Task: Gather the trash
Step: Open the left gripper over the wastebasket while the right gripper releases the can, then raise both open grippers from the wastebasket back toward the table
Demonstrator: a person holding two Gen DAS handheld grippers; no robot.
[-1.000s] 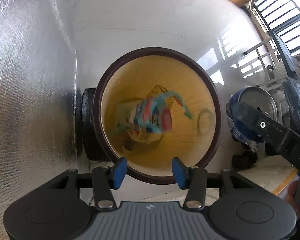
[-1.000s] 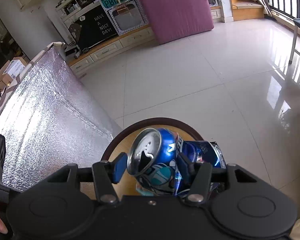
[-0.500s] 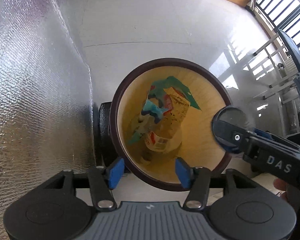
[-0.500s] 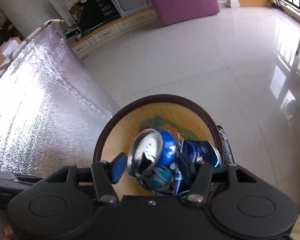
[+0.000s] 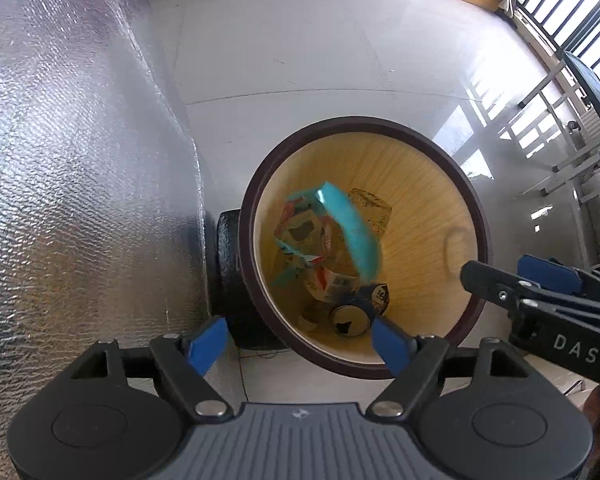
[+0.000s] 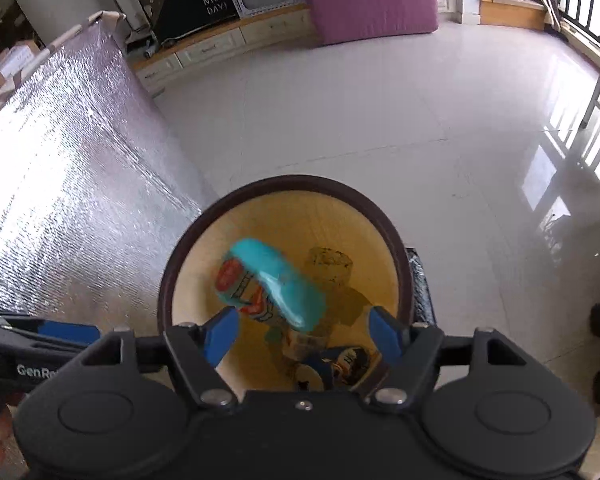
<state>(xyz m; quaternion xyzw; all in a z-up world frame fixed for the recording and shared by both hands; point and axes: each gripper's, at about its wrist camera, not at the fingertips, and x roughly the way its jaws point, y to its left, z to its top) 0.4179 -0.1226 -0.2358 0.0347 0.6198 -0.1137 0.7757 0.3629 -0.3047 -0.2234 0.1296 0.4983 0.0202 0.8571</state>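
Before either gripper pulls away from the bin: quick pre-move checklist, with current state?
1. Left gripper empty: ok, jaws opening, nothing between the pads.
2. Right gripper empty: ok, jaws opening, pads clear of everything.
3. Blue can inside the bin: ok, it lies near the bottom.
4. Teal wrapper inside the rim: ok, though blurred, so whether it has settled: cannot tell.
5. Trash caught on the rim: ok, none visible.
6. More trash left outside the bin: cannot tell, only bare floor shows around it.
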